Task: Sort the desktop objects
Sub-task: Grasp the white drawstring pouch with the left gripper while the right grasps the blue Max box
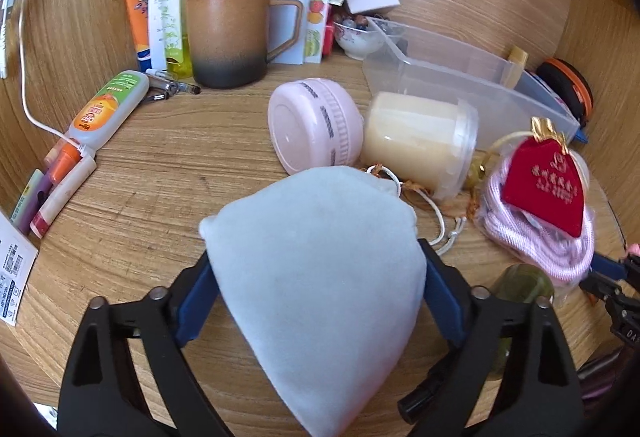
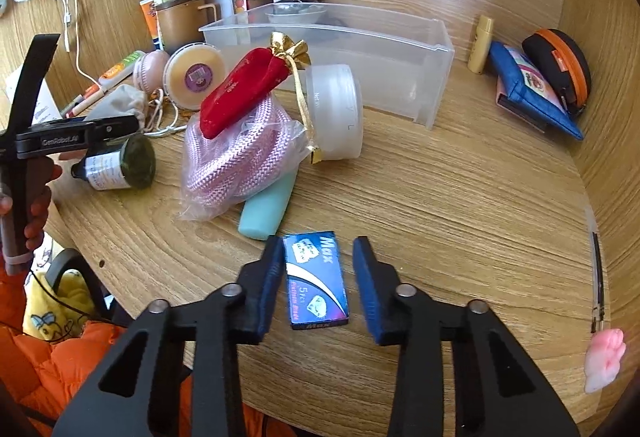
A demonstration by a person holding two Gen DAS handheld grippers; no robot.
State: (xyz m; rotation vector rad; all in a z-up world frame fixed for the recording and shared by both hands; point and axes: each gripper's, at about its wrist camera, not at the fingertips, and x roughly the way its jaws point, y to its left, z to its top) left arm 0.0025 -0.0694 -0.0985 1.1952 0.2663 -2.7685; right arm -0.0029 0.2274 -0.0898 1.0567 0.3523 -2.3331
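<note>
L: my left gripper [image 1: 316,269] pinches grey pouch [image 1: 320,277] | R: my right gripper [image 2: 318,285] spread, straddling blue box [image 2: 316,279], pads clear

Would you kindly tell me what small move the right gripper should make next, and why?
Probably close the right gripper on the blue box: the box lies on the desk between the open jaws, touching the left pad, with a gap at the right one.

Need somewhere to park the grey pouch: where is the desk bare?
Widest bare wood: between the clear bin, blue zip pouch and Max blade box. Smaller patch: between brown mug, orange-green tube and pink round case. Crowded around the grey pouch and bagged pink rope.
</note>
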